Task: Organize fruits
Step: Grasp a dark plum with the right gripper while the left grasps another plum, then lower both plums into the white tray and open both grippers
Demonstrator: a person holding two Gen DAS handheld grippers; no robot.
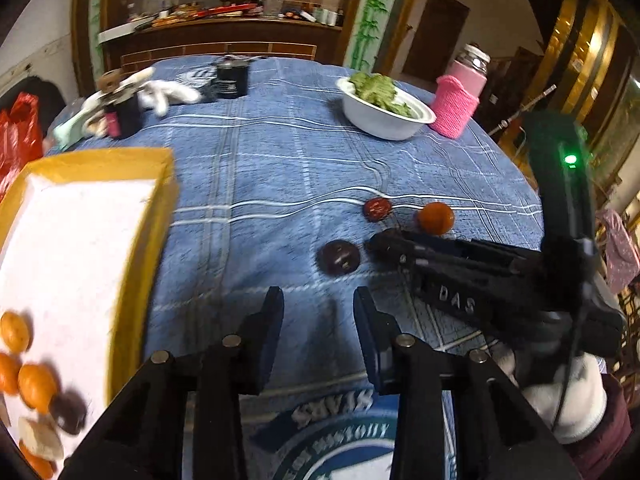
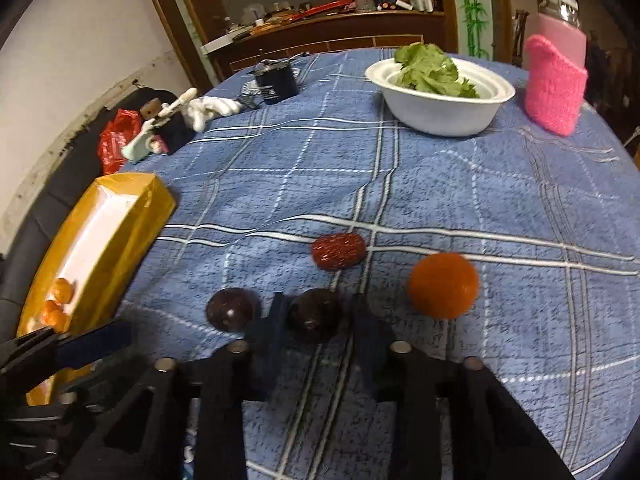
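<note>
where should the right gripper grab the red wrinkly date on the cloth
Grip the red date across its short middle, coming down from above. It lies flat on the blue cloth, long axis running left-right, clear of the orange and the dark fruit between the right hand-held gripper fingers.

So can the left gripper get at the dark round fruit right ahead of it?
Probably yes: the left gripper is open, and bare cloth leads to the dark round fruit.
</note>
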